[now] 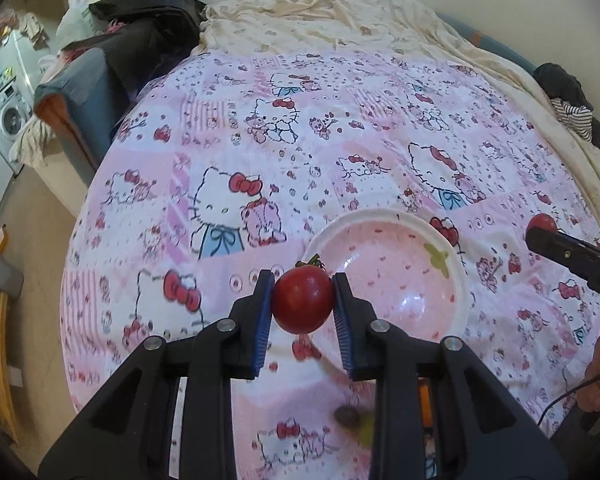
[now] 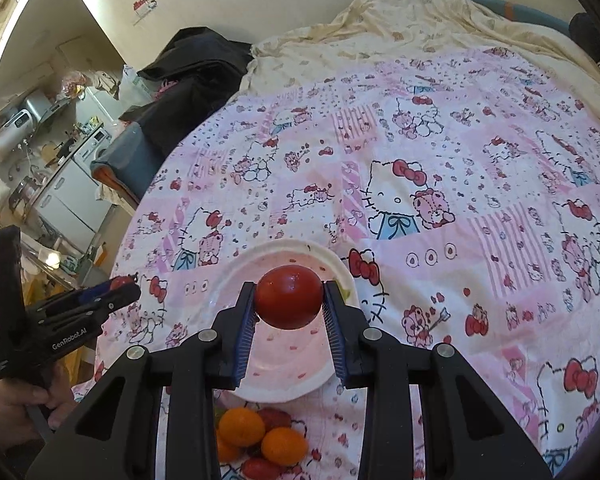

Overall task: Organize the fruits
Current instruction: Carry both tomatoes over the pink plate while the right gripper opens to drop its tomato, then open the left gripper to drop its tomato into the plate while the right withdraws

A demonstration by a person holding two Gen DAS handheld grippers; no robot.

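so we've got a red tomato in each claw right now. the left claw [image 1: 303, 300] is clamped on a tomato [image 1: 303, 299] across its widest part, blue pads pressing on both sides, green stem poking up at the back. it hangs just over the near-left rim of the pink bowl [image 1: 452, 256], not quite over the middle. the right claw [image 2: 288, 302] is closed on the other tomato [image 2: 288, 296] the same way, and that one sits above the bowl's inside in the right wrist view. the bowl rests on the hello kitty sheet [image 2: 460, 200] on the bed, and it looks empty.

handling-wise, we'd guess these are light, smooth-skinned and a bit slippery, firm but easy to bruise or split if squeezed hard. the round shape means a grip off the equator would probably squirt it out, so holding across the middle like this seems right. the ribbed pads should help with the shine. we'd lower close to the bowl before letting go, since a drop onto hard plastic could crack the skin or make it bounce out.

the rest of the pile, a few oranges [image 2: 242, 426] and more red fruit, lies on the sheet just in front of the bowl. oranges should be tougher and grippier.
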